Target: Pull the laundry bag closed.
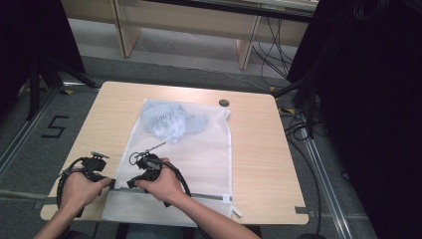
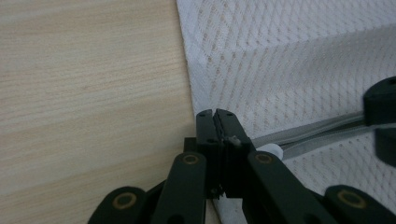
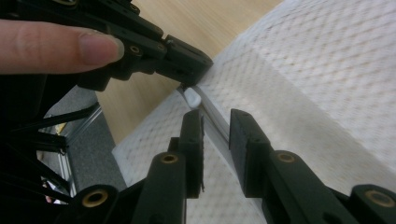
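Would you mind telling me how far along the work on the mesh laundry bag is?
Done: the bluish garment lies inside the mesh laundry bag on the table. In hand: the left gripper is shut on the bag's edge at the zipper's end, and the right gripper straddles the zipper near its white pull, jaws not pressing it. Left: gripping the pull and running it along.

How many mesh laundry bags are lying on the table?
1. The white mesh bag lies in the middle of the table, with bluish clothing inside its far end. No other bag is visible.
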{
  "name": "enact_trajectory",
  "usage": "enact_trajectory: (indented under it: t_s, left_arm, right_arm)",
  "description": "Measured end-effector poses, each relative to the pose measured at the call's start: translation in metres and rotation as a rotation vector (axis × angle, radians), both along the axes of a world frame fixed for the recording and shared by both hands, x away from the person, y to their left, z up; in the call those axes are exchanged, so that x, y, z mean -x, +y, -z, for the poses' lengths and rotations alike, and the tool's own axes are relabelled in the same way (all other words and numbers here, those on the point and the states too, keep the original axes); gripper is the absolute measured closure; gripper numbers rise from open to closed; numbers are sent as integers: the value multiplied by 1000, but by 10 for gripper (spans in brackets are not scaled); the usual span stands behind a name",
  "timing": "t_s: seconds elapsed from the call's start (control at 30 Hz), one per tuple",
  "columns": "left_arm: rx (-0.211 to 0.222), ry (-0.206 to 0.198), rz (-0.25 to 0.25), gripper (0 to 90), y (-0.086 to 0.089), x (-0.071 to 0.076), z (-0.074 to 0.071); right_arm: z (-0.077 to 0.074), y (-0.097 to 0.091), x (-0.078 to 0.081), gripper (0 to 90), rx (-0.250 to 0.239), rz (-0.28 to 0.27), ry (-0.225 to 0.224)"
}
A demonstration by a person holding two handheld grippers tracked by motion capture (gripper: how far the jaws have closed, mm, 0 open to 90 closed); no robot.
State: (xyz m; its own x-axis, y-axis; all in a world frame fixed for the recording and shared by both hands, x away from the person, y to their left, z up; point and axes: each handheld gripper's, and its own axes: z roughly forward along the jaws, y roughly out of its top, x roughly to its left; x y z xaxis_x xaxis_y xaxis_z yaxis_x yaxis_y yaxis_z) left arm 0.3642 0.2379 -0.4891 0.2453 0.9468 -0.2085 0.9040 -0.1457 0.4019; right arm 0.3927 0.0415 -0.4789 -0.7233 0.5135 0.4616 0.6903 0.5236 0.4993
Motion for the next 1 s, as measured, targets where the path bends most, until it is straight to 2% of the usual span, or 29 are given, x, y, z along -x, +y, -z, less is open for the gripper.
enact_trajectory:
  t_s: [0.03, 0.23, 0.27, 0.43, 0.67, 0.7, 0.73, 0.77, 0.8, 0.83, 0.87, 0.9, 0.97, 1.0]
  left_arm:
    - [-1, 2, 3, 878, 0, 0, 0]
    - [-6, 3, -2, 877, 3, 0, -1]
    - [-2, 3, 1, 876, 4, 0, 0]
    - [-2, 7, 0, 878, 4, -1, 0]
    - [-2, 7, -1, 884, 4, 0, 1]
    - [-1, 7, -1, 885, 4, 0, 1]
    - [-1, 7, -1, 886, 4, -1, 1]
    - [-1, 7, -1, 887, 4, -1, 1]
    - [-1, 6, -2, 888, 4, 0, 1]
    - [-1, 6, -2, 889, 4, 0, 1]
    - [-1, 5, -2, 889, 4, 0, 1]
    - [-1, 6, -2, 891, 4, 0, 1]
    - [-1, 5, -1, 891, 4, 0, 1]
    - [-4, 3, -2, 892, 3, 0, 1]
  right_arm:
    - [3, 4, -2, 759, 3, -14, 1]
    - [8, 16, -3, 758, 9, -16, 17]
    - [10, 21, -3, 756, 9, -18, 38]
    - [14, 27, -5, 756, 11, -21, 40]
    - [19, 35, -7, 765, 14, -21, 77]
    - [20, 36, -7, 768, 11, -25, 80]
    - [21, 37, -6, 772, -19, -28, 104]
    - [22, 38, -7, 777, -25, -35, 100]
    - [20, 39, -8, 784, 12, -35, 85]
    - [20, 39, -8, 794, 32, -23, 97]
    - [20, 39, -8, 794, 32, -23, 97]
    - [21, 41, -8, 816, 10, -35, 93]
    - [21, 42, -8, 826, 15, -34, 87]
    - [22, 42, -8, 835, -1, -36, 101]
